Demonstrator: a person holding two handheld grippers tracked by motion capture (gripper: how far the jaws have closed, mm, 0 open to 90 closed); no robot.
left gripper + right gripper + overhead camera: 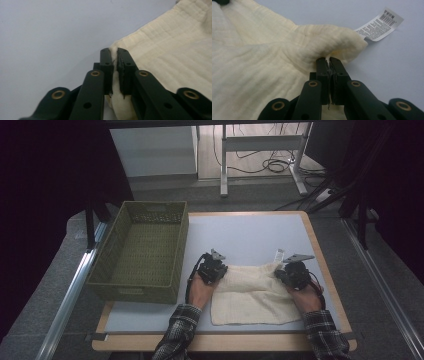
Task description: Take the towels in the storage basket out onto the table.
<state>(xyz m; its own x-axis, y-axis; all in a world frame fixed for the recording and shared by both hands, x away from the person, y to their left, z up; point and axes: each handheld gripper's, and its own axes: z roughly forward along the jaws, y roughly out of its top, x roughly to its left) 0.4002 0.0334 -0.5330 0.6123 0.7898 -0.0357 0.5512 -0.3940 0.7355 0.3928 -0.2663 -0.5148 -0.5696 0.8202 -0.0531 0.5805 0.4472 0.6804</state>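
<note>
A cream cloth (252, 295) lies flat on the white table top (250, 235), toward the front right. My left gripper (216, 262) is at its far left corner. In the left gripper view the jaws are shut on the cloth's corner (115, 50), with fabric pinched between the pads. My right gripper (291, 268) is at the far right corner. Its jaws are shut on a raised fold of the cloth (329, 42). A white care label (379, 25) sticks out from that corner onto the table; the label (278, 253) lies just beyond the gripper.
A green woven basket (142, 252) stands empty on the table's left side, close to my left gripper. The person's hands and plaid sleeves (175, 335) come in from the front edge. Beyond the table are a desk frame (260, 150) and cables on the floor.
</note>
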